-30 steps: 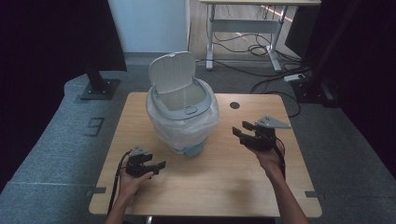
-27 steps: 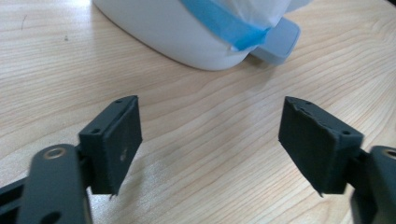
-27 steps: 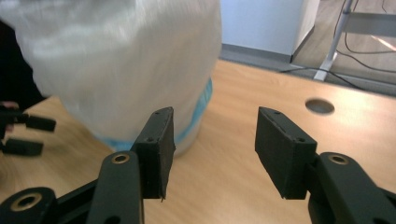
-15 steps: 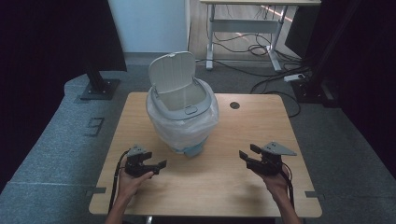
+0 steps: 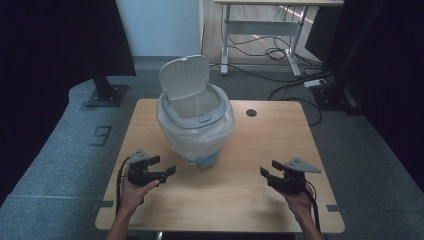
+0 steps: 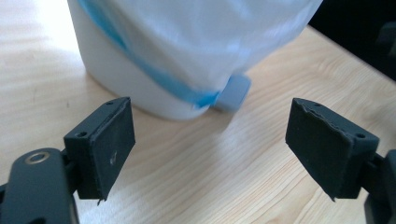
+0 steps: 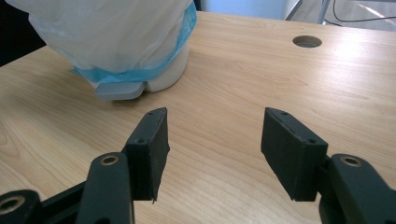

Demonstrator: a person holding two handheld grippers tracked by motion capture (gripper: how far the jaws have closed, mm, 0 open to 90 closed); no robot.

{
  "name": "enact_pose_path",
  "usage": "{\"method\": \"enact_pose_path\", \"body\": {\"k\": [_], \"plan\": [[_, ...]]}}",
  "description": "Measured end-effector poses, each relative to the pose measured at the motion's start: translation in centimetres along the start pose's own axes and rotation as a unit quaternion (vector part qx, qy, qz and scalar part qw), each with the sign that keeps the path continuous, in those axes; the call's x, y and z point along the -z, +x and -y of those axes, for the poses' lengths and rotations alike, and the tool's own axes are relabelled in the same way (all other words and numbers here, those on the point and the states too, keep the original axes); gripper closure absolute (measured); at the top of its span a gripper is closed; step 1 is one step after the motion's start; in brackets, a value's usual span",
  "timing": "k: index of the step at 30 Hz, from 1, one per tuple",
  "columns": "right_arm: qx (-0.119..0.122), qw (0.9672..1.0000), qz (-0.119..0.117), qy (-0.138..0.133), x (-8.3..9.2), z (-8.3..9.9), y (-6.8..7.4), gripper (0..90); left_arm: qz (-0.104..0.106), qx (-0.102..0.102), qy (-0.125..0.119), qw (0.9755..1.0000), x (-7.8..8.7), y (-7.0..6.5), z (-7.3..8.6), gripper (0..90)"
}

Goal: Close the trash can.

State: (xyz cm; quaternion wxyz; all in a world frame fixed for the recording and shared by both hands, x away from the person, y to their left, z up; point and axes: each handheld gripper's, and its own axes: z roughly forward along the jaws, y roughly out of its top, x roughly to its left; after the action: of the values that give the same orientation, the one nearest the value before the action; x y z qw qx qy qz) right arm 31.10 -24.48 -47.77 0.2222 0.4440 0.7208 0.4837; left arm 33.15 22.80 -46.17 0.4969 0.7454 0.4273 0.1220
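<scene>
Left tongs point(image 5: 161, 167) at lower left of the high view, jaws wide apart, holding nothing, aimed at the bin's base. Bin point(image 5: 196, 125) at upper centre of the worktop point(image 5: 260, 210), lid point(image 5: 184, 80) tipped up, white bag point(image 5: 200, 142) draped over the rim and down the sides. Bagging looks done; both tongs well clear. Right tongs point(image 5: 267, 176) at lower right, likewise spread and empty. Bin's inside hard to make out; top cut off in both gripper views, grey pedal point(image 6: 233, 92) and blue bag edge point(image 7: 140, 70) visible.
</scene>
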Motion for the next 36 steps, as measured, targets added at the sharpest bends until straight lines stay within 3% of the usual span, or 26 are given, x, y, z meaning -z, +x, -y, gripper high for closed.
{"method": "enact_pose_path", "body": {"k": [7, 18, 36], "plan": [[-0.006, 0.9999, 0.006, 0.009, 0.4, 1.0, -0.5, 41.5, 0.006, -0.007, -0.035, 0.9993, 2.0, -0.4, -2.6, 15.7], [-0.015, 0.9995, 0.012, 0.024, 0.1, 2.2, -0.9, 41.6, 0.015, -0.015, -0.059, 0.9980, 3.1, -0.8, -5.6, 16.0], [-0.028, 0.9990, 0.016, 0.032, 0.1, 2.8, -1.6, 41.4, 0.018, -0.020, -0.062, 0.9977, 2.9, -0.2, -9.5, 14.1]]}}
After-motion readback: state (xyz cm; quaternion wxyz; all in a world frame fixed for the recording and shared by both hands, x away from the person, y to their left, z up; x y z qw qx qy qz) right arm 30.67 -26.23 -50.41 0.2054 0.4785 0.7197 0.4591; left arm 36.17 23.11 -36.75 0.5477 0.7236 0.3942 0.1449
